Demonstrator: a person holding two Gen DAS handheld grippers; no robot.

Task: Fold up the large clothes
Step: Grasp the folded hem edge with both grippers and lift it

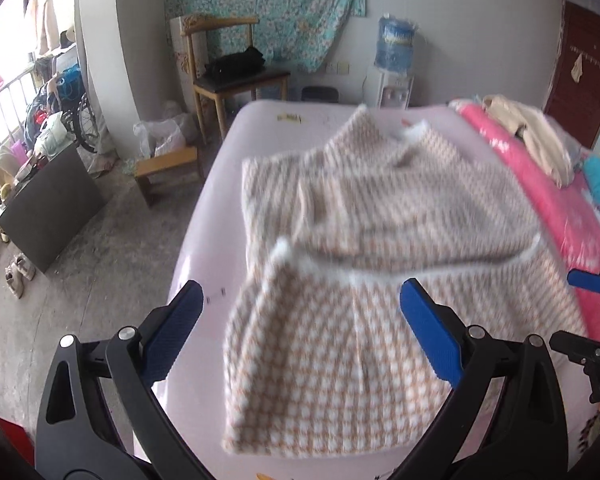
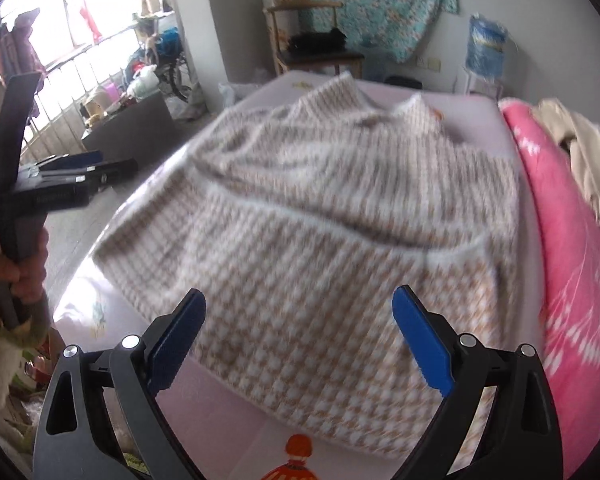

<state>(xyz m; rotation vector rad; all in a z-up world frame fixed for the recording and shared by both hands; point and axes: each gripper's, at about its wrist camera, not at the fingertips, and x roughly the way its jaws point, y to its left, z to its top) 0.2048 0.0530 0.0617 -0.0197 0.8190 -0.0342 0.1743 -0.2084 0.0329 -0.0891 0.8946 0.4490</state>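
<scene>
Pale pink sheeting covers the bed (image 1: 216, 216), which fills the middle of a cluttered room with a grey concrete floor (image 1: 112, 264) along its left side. On the bed lies the garment (image 1: 380, 240), a fuzzy tan-and-white houndstooth piece, spread wide and blurred in both views. Its near part is folded over, with a white-trimmed edge running across the middle. Its left edge stops short of the bed's left edge, leaving a bare pink strip there; its near hem also leaves a bare strip at the bed's front edge. Its far corners rise in two points near the bed's far edge.

Along the garment's right side a pink blanket (image 1: 540, 184) runs the length of the bed, with beige clothes (image 1: 540, 136) heaped on it, so room to the right is tight.

The left gripper (image 1: 300, 312) hovers over the garment's near left corner, fingers wide apart and holding nothing. The right gripper (image 2: 300, 316) hovers over the near hem, fingers likewise wide apart and empty. In the right wrist view the left gripper shows at the far left, gripped by a hand (image 2: 16, 276).

Beyond the bed stand a wooden chair (image 1: 236, 76) with a dark bundle on its seat and a water dispenser (image 1: 394, 64) by the wall. A low stool (image 1: 168, 168) and a dark cabinet (image 1: 52, 208) stand on the floor at left.
</scene>
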